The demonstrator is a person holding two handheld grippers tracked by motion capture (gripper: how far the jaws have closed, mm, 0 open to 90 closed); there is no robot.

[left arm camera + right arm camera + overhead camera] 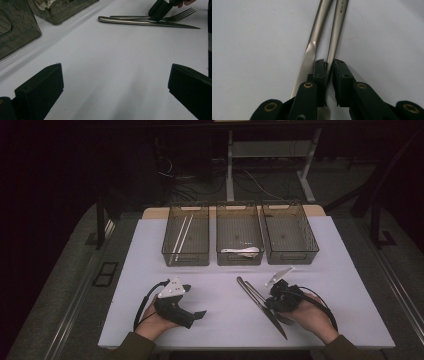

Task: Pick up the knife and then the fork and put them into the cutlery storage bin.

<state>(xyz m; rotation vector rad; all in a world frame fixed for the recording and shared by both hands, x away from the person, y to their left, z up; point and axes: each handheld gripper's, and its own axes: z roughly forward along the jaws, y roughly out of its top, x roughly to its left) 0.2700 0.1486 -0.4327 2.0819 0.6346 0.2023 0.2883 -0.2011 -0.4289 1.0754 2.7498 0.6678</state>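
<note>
A steel knife (260,307) and a steel fork (256,292) lie side by side on the white table, right of centre. My right gripper (276,303) points down onto them. In the right gripper view its jaws (330,66) hug the thin neck of the fork (337,32), with the knife (315,40) just outside the left jaw. My left gripper (196,316) rests on the table at the front left, open and holding nothing (115,75). From the left gripper view I see the knife (150,23), the fork (178,17) and the right gripper's tip (160,11) on them.
Three dark see-through bins stand in a row at the back. The left bin (167,251) holds chopsticks (181,236), the middle bin (219,252) a white spoon (241,251), and the right bin (312,240) looks bare. Bare white tabletop (220,285) lies between my hands.
</note>
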